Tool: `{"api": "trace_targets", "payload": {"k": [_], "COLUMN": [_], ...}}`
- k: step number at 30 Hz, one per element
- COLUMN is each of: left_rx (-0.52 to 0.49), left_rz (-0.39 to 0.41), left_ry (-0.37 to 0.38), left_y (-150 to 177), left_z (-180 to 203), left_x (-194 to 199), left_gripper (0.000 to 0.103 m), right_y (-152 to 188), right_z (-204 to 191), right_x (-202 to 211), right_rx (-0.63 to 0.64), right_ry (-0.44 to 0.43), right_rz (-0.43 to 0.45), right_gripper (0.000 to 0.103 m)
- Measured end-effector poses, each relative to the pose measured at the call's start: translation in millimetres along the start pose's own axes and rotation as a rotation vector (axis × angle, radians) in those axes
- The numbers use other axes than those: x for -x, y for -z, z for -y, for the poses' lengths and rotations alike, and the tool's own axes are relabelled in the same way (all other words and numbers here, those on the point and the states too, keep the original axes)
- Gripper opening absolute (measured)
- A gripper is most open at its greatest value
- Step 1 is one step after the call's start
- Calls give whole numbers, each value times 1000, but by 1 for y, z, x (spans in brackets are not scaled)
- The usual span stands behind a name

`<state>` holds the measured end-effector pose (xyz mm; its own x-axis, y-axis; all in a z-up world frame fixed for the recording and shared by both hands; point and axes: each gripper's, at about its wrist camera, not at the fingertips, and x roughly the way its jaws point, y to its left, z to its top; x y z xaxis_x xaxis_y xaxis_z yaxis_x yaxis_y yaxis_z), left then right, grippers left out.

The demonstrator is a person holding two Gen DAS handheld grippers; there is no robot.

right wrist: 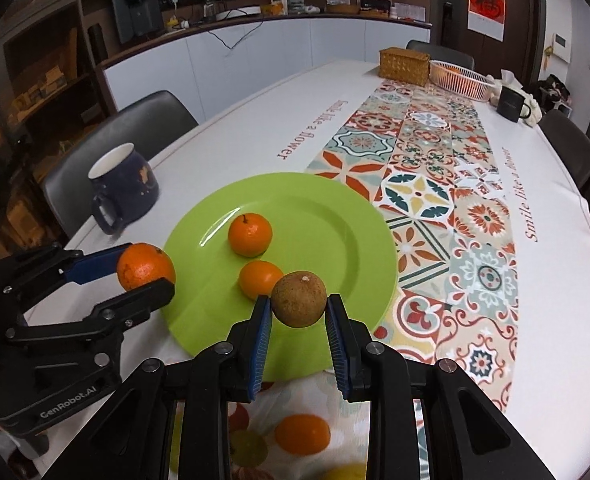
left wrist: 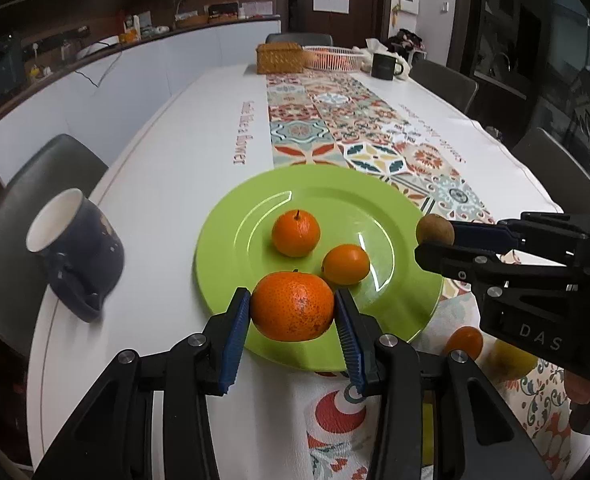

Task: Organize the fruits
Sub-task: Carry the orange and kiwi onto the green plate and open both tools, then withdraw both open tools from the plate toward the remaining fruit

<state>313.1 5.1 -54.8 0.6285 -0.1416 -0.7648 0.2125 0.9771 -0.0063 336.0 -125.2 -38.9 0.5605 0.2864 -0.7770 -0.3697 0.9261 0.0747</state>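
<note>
- Left wrist view: left tongs (left wrist: 293,312) part-open, blue pads clamped on both sides of a big orange (left wrist: 293,306), held over near rim of green plate (left wrist: 223,248).
- Right wrist view: right tongs (right wrist: 299,312) nearly shut, gripping a small brown fruit (right wrist: 299,299) across its middle, over plate's near edge.
- On plate already: 2 small oranges (left wrist: 295,233), (left wrist: 346,263), close together, not touching.
- More fruit lies on worktop (left wrist: 167,168) near side, below the tongs; partly hidden.
- Handling, my guess: orange light-ish, rind soft, gives under squeeze, dimpled so grips ok. Take at widest part, as now.
- Brown fruit: lighter, firmer skin, round; may roll once set down. Release low, toward plate's dished centre, w/ gentle opening.
- Mug (left wrist: 75,248) stands left of plate, apart.
</note>
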Motion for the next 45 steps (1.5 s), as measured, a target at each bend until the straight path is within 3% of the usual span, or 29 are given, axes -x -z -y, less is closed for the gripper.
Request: {"api": "trace_targets", "payload": {"k": [4, 6, 7, 17, 32, 45], "left_rx": [0, 9, 12, 5, 9, -24], "left_rz": [-17, -10, -3, 56, 161, 148], "left_ry": [5, -6, -10, -43, -59, -56], "left_y": [1, 1, 0, 6, 21, 48], "left_z": [0, 0, -1, 9, 33, 54], "left_x": [-8, -7, -5, 33, 105, 123], "left_gripper": [44, 56, 57, 62, 77, 82], "right_y": [-1, -1, -1, 17, 41, 74], "right_z": [3, 4, 6, 9, 4, 6], "right_x": [-8, -9, -9, 27, 112, 141], "right_rx": [-8, -18, -27, -53, -51, -58], "right_ry": [-2, -2, 5, 35, 84, 135], "right_rz": [-9, -14, -12, 50, 203, 198], "right_gripper": [29, 38, 41, 43, 61, 65]}}
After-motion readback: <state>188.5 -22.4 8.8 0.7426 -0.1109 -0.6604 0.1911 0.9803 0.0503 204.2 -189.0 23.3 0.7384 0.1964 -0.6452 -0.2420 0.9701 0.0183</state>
